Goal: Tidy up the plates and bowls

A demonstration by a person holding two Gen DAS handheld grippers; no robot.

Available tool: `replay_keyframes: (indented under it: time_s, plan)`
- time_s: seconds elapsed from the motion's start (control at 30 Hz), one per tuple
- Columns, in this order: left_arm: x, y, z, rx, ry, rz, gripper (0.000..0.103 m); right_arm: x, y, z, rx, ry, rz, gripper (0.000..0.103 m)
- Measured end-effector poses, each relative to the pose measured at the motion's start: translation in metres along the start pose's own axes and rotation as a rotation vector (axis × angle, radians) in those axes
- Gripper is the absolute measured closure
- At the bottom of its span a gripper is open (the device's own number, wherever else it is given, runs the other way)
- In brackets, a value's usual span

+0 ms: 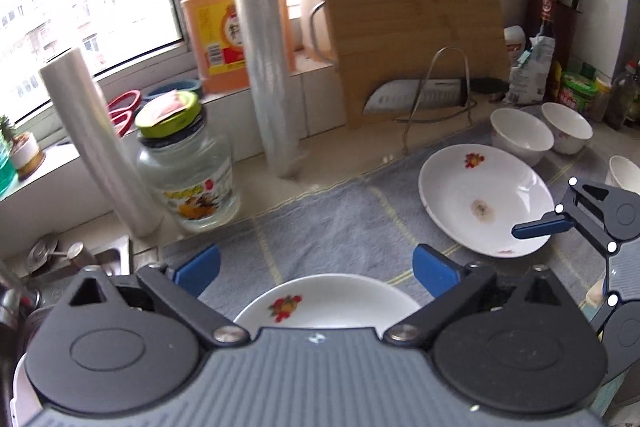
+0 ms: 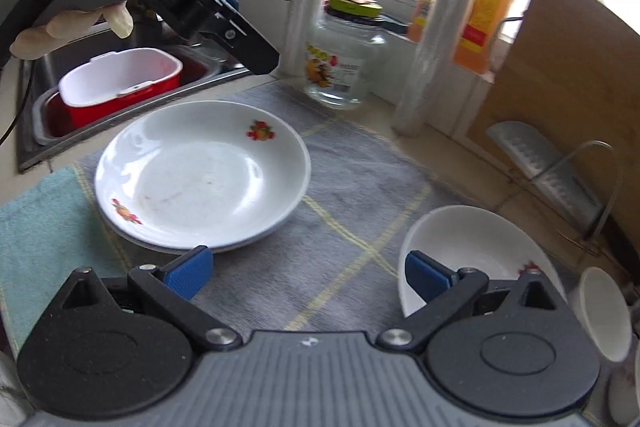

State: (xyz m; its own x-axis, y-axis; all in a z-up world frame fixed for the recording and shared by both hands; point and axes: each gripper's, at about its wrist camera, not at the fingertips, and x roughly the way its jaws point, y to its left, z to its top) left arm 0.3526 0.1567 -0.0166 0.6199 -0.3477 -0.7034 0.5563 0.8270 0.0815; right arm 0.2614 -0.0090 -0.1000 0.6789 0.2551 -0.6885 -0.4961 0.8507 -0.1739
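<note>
A white plate with fruit prints [image 2: 204,175] rests on top of another plate on the grey cloth [image 2: 340,227]; in the left wrist view it [image 1: 328,303] lies just under my open, empty left gripper [image 1: 318,267]. A second white plate [image 1: 480,199] sits further right, tilted, with the right gripper's blue finger [image 1: 540,227] over its near rim. In the right wrist view this plate [image 2: 472,247] is by the right finger of my open right gripper [image 2: 308,275]. Two white bowls [image 1: 516,131] [image 1: 566,127] stand behind it, and a third bowl [image 2: 600,311] at the right edge.
Two rolls of cling film [image 1: 260,67] [image 1: 100,147], a glass jar [image 1: 188,167], an orange bottle [image 1: 216,7] and a wooden cutting board [image 1: 412,27] in a wire rack line the back. A sink with a red container [image 2: 120,87] lies at the left. Condiment bottles [image 1: 576,91] stand at the right.
</note>
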Motion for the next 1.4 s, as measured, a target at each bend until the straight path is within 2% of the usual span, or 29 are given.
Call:
replay_keyframes:
  time_s: [0.13, 0.3, 0.43, 0.63, 0.7, 0.8, 1.13, 1.4]
  plan:
    - [0.022, -0.033, 0.019, -0.011, 0.031, -0.074, 0.001, -0.014, -0.035, -0.021, 0.078, 0.035, -0.113, 0.0]
    - [0.062, -0.068, 0.036, -0.064, 0.072, -0.138, 0.001, -0.017, -0.08, -0.054, 0.163, 0.062, -0.177, 0.0]
    - [0.097, -0.084, 0.047, -0.148, 0.156, -0.208, 0.002, -0.017, -0.103, -0.076, 0.219, 0.073, -0.142, 0.0]
    - [0.142, -0.093, 0.062, -0.156, 0.194, -0.216, 0.004, -0.001, -0.114, -0.089, 0.226, 0.115, -0.141, 0.0]
    - [0.155, -0.093, 0.064, -0.163, 0.211, -0.224, 0.011, 0.003, -0.116, -0.092, 0.231, 0.118, -0.136, 0.0]
    - [0.171, -0.091, 0.066, -0.177, 0.234, -0.231, 0.012, 0.009, -0.119, -0.091, 0.232, 0.126, -0.115, 0.0]
    - [0.2, -0.09, 0.073, -0.16, 0.281, -0.281, 0.019, 0.027, -0.131, -0.086, 0.224, 0.115, -0.08, 0.0]
    - [0.213, -0.09, 0.074, -0.17, 0.315, -0.312, 0.026, 0.032, -0.136, -0.087, 0.223, 0.092, -0.02, 0.0]
